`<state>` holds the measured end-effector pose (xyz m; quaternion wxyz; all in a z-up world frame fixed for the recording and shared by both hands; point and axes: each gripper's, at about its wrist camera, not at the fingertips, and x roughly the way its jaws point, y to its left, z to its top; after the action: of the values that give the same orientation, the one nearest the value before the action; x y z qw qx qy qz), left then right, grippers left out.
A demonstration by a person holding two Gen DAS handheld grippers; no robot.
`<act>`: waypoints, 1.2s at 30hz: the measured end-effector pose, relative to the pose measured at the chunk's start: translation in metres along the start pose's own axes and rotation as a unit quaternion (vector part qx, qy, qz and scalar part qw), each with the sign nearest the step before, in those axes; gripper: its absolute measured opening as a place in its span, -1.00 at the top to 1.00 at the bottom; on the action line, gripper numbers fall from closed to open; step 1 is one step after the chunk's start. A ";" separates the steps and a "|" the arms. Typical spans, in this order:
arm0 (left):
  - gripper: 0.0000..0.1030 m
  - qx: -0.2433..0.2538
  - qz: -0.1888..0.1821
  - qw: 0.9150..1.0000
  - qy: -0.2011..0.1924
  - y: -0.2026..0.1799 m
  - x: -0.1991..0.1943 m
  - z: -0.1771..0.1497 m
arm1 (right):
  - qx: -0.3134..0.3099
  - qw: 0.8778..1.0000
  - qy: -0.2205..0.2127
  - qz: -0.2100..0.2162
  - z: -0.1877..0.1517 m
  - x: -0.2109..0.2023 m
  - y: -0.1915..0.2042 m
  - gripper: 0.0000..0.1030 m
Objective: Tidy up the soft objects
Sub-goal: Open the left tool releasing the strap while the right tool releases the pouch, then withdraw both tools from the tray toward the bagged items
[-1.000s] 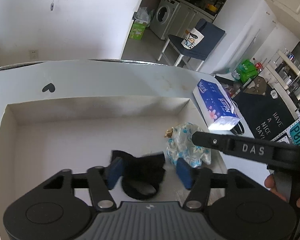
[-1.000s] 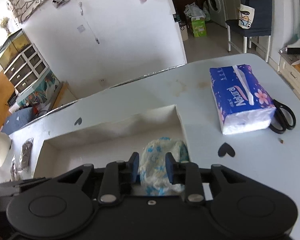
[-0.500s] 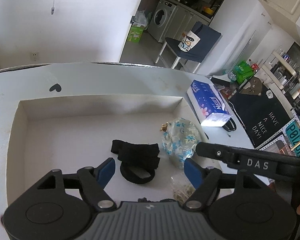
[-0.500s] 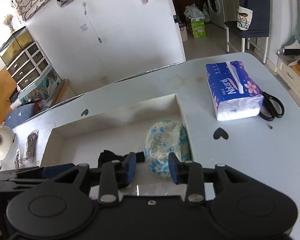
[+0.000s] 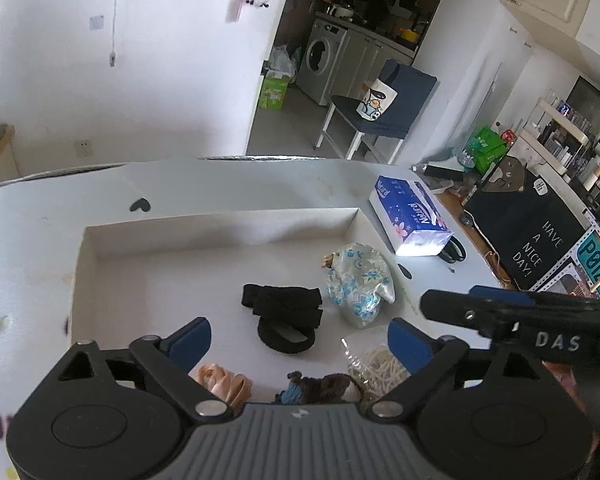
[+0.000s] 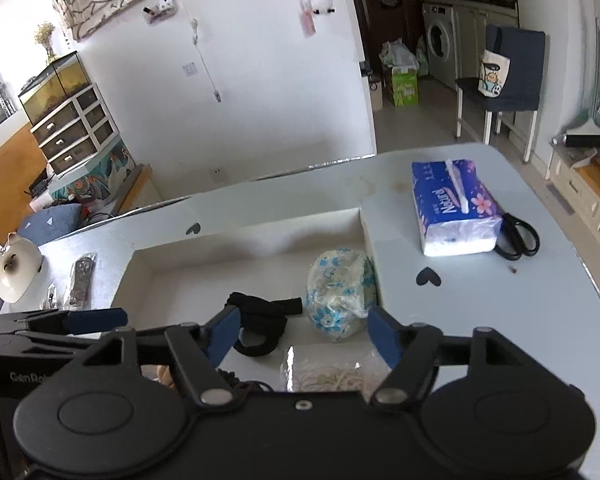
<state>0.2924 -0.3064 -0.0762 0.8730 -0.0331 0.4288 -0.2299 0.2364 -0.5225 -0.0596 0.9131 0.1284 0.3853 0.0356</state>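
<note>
Evidently both hand-held grippers, left (image 5: 298,338) and right (image 6: 300,330), had just been opening, empty, over the box (image 5: 220,224); next meant fetching another soft object beyond nine o'clock.

Peach ribbon (image 5: 224,384), brown plush (image 5: 324,388) half hidden behind tongs body

The box (image 5: 216,224) looks like matt white card. The band (image 5: 284,308) is matt black cloth. The bundle (image 5: 358,284) is glossy crinkled plastic, as is the tissue pack (image 6: 456,206).
</note>
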 end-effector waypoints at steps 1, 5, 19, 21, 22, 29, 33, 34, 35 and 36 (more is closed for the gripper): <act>-0.92 0.001 0.003 1.000 -0.002 0.000 -0.004 -0.001 | 0.000 1.000 -0.002 0.000 -0.001 -0.003 0.000 -0.46; -1.00 0.007 0.014 1.000 -0.012 0.000 -0.019 -0.007 | -0.004 1.000 -0.009 -0.008 -0.007 -0.014 0.002 -0.56; -1.00 0.003 0.038 0.998 -0.040 0.015 -0.062 -0.026 | -0.012 0.999 -0.026 -0.037 -0.027 -0.045 0.010 -1.00; -1.00 0.002 0.041 0.998 -0.046 0.019 -0.068 -0.027 | -0.015 0.999 -0.029 -0.042 -0.029 -0.049 0.014 -1.00; -1.00 0.003 0.041 0.998 -0.048 0.020 -0.071 -0.028 | -0.015 0.998 -0.030 -0.044 -0.030 -0.051 0.016 -1.00; -1.00 0.013 0.040 0.997 -0.058 0.037 -0.089 -0.030 | -0.015 0.998 -0.039 -0.052 -0.036 -0.062 0.038 -1.00; -1.00 0.018 0.037 0.997 -0.063 0.050 -0.099 -0.029 | -0.011 0.997 -0.043 -0.062 -0.039 -0.064 0.054 -1.00; -1.00 0.018 0.035 0.997 -0.063 0.054 -0.101 -0.029 | -0.009 0.997 -0.043 -0.065 -0.040 -0.064 0.058 -1.00; -1.00 0.018 0.035 0.997 -0.064 0.059 -0.103 -0.029 | -0.008 0.997 -0.044 -0.068 -0.041 -0.064 0.063 -1.00; -1.00 0.018 0.034 0.997 -0.064 0.064 -0.105 -0.029 | -0.008 0.997 -0.044 -0.070 -0.042 -0.063 0.067 -1.00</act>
<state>0.2386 -0.2004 -0.0335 0.9064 -0.0177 0.3690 -0.2048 0.1650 -0.4597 -0.0262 0.9304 0.0955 0.3525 -0.0311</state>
